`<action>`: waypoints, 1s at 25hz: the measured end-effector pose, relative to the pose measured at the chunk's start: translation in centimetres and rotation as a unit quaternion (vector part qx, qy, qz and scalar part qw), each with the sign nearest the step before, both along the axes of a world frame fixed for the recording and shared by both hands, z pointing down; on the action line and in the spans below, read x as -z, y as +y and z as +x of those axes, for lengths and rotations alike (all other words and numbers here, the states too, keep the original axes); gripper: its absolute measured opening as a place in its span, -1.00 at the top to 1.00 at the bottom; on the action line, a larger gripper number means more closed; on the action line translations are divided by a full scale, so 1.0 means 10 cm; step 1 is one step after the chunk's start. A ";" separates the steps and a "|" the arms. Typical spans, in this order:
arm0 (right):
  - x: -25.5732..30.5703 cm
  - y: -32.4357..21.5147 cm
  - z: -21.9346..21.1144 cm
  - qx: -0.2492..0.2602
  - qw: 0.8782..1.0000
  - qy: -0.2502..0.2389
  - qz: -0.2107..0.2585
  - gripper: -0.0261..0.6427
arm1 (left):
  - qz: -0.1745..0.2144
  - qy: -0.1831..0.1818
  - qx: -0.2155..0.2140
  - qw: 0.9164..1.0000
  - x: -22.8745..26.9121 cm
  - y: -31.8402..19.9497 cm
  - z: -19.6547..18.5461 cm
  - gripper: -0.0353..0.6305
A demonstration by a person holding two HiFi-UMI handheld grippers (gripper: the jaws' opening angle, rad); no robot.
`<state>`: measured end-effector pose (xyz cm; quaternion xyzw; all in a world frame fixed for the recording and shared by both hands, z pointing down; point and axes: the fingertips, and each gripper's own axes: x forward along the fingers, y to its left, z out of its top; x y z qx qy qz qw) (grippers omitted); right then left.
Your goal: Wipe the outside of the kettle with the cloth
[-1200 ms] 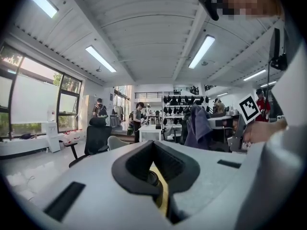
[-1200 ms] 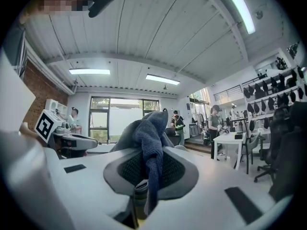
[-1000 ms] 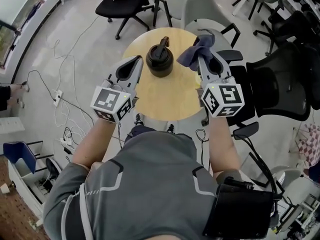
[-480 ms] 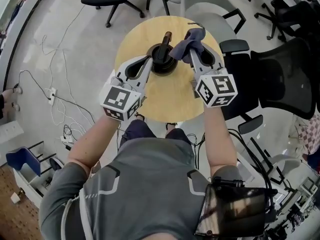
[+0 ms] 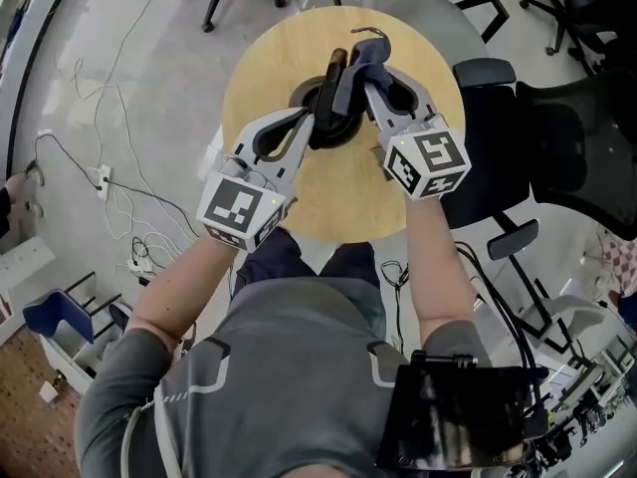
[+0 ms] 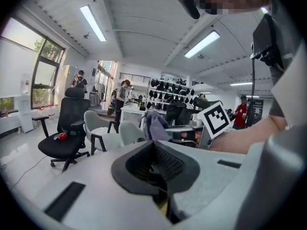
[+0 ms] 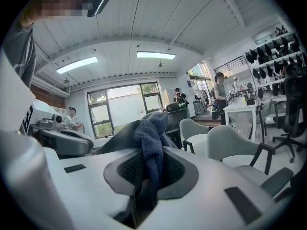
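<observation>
Right gripper view: the right gripper (image 7: 146, 164) is being clamped on the cloth (image 7: 152, 128), at the kettle (image 5: 336, 132) on the table (image 5: 269, 68). The left gripper (image 5: 310, 119), jaws together and empty, is being rested beside it. An uneven push could be tipping the kettle.

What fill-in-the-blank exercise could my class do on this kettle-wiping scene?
1. The dark round kettle stands on a round ____ table.
2. The blue-grey cloth is clamped in the jaws of the person's ____ gripper.
3. To the right of the table stands a black office ____.

Missing words: wooden; right; chair
</observation>
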<state>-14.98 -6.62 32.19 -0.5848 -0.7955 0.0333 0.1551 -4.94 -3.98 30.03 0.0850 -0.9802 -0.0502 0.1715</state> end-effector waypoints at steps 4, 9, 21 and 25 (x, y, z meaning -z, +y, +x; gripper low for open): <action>-0.25 0.08 0.03 0.015 1.000 0.024 0.001 0.71 | 0.007 0.000 -0.003 1.000 -0.04 0.04 -0.05 0.87; -0.46 0.09 -0.02 0.027 0.999 0.044 -0.009 0.71 | 0.011 0.006 0.001 1.000 -0.13 0.07 -0.06 0.87; -1.05 -0.02 -0.19 0.006 0.992 0.121 -0.019 0.72 | 0.017 -0.007 0.010 1.000 -0.22 0.08 -0.01 0.87; -1.43 -0.01 -0.20 -0.011 0.990 0.142 0.018 0.72 | 0.021 -0.015 0.014 1.000 -0.22 0.08 0.06 0.87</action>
